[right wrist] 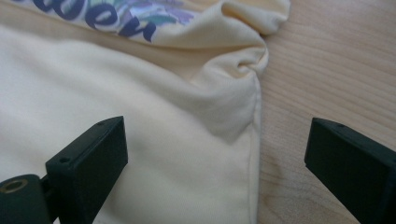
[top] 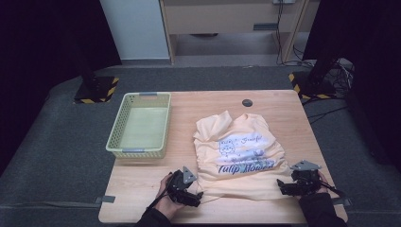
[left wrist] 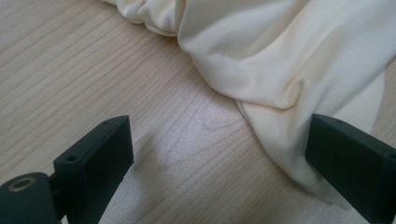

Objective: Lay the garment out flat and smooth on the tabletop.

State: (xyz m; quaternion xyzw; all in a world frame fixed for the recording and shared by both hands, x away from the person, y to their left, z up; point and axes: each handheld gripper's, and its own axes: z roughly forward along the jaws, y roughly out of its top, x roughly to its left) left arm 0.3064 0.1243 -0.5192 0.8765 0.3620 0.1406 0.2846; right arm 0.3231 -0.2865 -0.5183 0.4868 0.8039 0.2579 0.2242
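— Where's the shirt?
— The pale yellow T-shirt (top: 239,153) lies rumpled on the wooden table (top: 142,182), right of the green basket (top: 139,124).
— And the grippers?
— The left gripper (top: 196,197) sits at its near left corner, jaws spread, cloth seemingly brushing one jaw. The right gripper (top: 282,187) straddles the right hem, also spread wide.

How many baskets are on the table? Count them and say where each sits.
1. The pale green basket sits on the table's far left part, left of the yellow shirt and apart from it. Its inside looks empty.
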